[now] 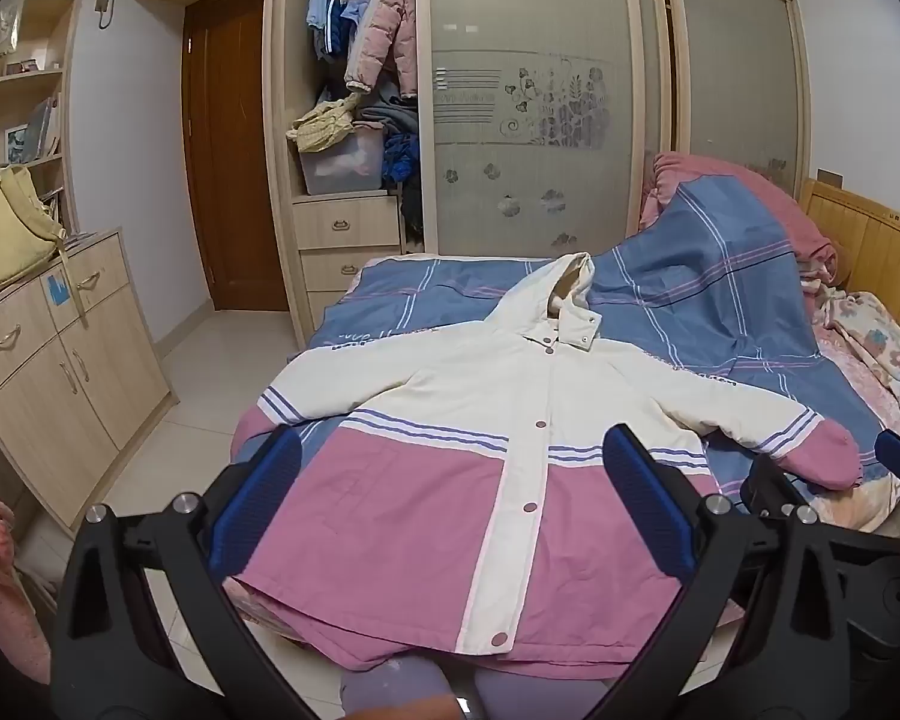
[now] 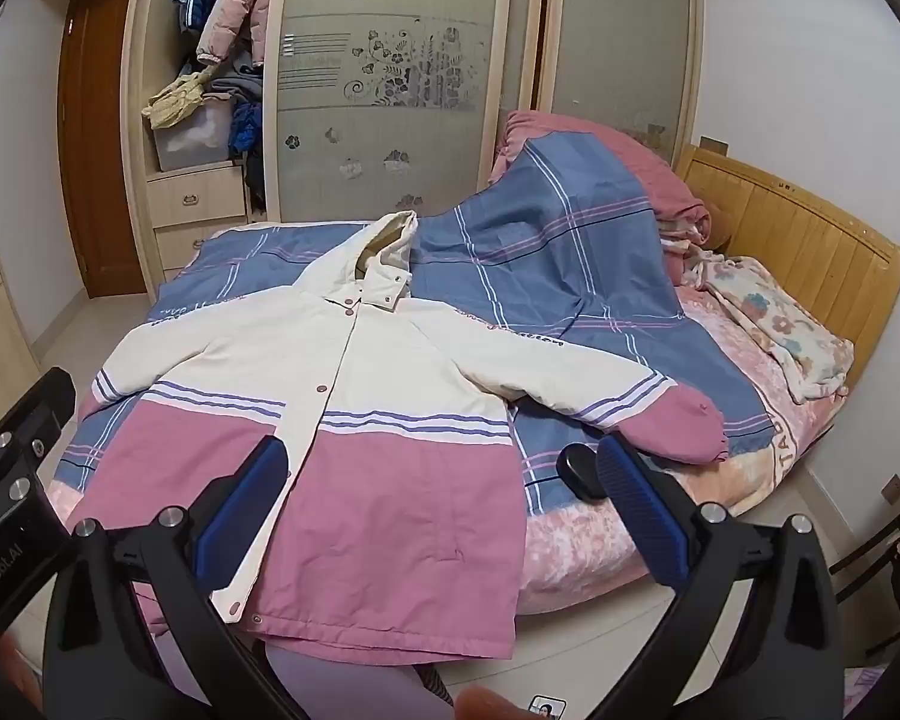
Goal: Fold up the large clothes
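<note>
Nearest the hem, the left gripper [image 1: 450, 504] and right gripper [image 2: 444, 498] were held with fingers spread wide, nothing grasped. The jacket [image 1: 510, 420] was laid flat, front up, on the bed [image 2: 618, 324], sleeves spread and hood farthest away. No fold was judged made; all folding remained.

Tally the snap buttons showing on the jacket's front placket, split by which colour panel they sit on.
Left wrist view of the jacket:
White panel: 2 (first, second)
Pink panel: 2 (upper, hem)
Total: 4
Collar snaps not counted.

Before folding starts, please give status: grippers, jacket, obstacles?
Left gripper open, right gripper open, both empty. Jacket flat on bed, buttoned, sleeves spread. Small black object beside jacket.
</note>
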The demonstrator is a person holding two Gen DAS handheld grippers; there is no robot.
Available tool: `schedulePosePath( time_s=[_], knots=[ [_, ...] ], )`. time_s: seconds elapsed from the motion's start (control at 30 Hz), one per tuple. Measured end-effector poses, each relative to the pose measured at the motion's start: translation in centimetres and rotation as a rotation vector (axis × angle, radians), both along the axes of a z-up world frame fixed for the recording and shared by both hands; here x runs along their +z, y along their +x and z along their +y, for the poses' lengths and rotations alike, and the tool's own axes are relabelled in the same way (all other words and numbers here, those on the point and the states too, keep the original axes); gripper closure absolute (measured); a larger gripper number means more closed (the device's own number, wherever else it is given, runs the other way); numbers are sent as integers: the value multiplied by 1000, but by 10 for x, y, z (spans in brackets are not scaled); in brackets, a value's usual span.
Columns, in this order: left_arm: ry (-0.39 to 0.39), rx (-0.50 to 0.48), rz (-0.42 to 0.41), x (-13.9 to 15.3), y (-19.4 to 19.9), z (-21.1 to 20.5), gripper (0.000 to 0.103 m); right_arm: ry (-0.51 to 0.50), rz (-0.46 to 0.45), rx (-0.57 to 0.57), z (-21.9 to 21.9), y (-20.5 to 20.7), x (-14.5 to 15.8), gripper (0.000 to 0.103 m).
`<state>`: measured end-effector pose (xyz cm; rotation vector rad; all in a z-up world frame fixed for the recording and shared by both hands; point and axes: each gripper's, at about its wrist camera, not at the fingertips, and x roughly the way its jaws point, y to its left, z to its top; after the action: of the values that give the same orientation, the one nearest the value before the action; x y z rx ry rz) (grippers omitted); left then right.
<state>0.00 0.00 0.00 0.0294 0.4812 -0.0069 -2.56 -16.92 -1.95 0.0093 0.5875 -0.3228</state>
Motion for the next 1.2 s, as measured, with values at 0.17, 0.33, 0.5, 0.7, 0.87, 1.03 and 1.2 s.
schedulePosePath(
  time_s=[0.17, 0.33, 0.5, 0.7, 0.87, 1.03, 1.2],
  knots=[
    [5, -1, -2, 0, 0, 0, 2, 4, 1, 0, -1, 0, 0, 1],
    [7, -1, -1, 0, 0, 0, 2, 6, 2, 1, -2, 0, 0, 1],
    [8, -1, 1, 0, 0, 0, 2, 7, 4, 2, -3, 0, 0, 1],
    [10, -1, 0, 0, 0, 0, 2, 6, 2, 2, -4, 0, 0, 1],
    [10, -1, -1, 0, 0, 0, 2, 6, 2, 2, -4, 2, 1, 1],
    [11, -1, 0, 0, 0, 0, 2, 6, 2, 2, -2, 2, 0, 1],
    [10, -1, 4, 0, 0, 0, 2, 5, 5, 6, 2, 3, 0, 1]
  ],
)
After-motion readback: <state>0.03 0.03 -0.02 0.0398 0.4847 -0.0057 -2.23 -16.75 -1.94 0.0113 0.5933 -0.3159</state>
